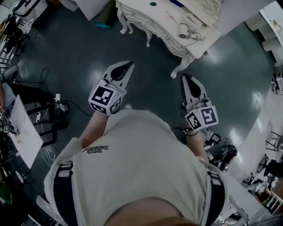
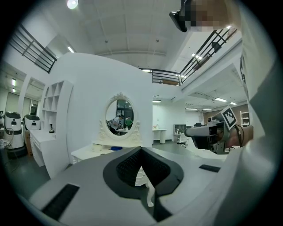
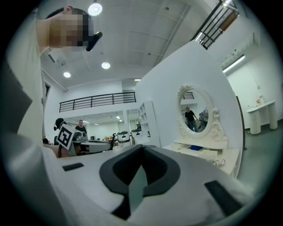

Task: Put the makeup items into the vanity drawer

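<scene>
Both arms out roughly level: left gripper jaws together, empty; right gripper jaws together, empty; the two aim at one white vanity far ahead, small items on its top, toward the right end.

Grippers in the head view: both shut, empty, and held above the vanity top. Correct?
Wrong on position. The head view shows the left gripper and right gripper over the dark floor, short of the vanity. Both shut and empty, as stated.
</scene>
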`<state>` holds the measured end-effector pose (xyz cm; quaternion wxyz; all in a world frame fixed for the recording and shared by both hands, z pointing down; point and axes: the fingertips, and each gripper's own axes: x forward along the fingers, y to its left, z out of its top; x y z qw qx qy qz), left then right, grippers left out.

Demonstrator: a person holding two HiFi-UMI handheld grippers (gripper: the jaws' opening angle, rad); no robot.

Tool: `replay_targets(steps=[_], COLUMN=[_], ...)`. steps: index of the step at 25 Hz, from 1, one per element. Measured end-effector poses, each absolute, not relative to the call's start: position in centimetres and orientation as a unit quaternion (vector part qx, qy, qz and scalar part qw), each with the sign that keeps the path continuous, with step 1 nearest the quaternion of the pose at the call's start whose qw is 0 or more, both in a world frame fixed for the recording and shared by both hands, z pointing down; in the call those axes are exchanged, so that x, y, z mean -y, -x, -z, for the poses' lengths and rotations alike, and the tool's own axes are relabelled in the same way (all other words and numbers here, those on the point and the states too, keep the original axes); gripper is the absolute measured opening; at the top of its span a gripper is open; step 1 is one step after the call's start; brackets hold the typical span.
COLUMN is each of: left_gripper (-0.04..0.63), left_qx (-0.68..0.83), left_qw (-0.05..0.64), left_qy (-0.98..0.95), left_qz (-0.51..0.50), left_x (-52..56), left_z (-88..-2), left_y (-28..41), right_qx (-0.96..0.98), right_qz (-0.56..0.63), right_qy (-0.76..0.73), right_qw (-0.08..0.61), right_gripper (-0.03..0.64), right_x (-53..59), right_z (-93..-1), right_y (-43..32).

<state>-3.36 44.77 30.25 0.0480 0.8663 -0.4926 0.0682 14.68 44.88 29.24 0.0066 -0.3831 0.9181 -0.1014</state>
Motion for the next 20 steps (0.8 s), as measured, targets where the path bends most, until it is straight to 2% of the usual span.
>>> replay_targets(steps=[20], left_gripper=[0.014], left_qx=[0.501], left_qw=[0.018], left_qy=[-0.862], left_qz=[-0.07], left_x=[-42.2], left_z=[-31.6], left_y=[-0.7], right_qx=[-0.925], right_qz=[0.079], right_qy=[0.371], right_qw=[0.019], right_gripper=[0.002], right_x=[-42.4], right_z=[-30.9], right_y=[-17.4])
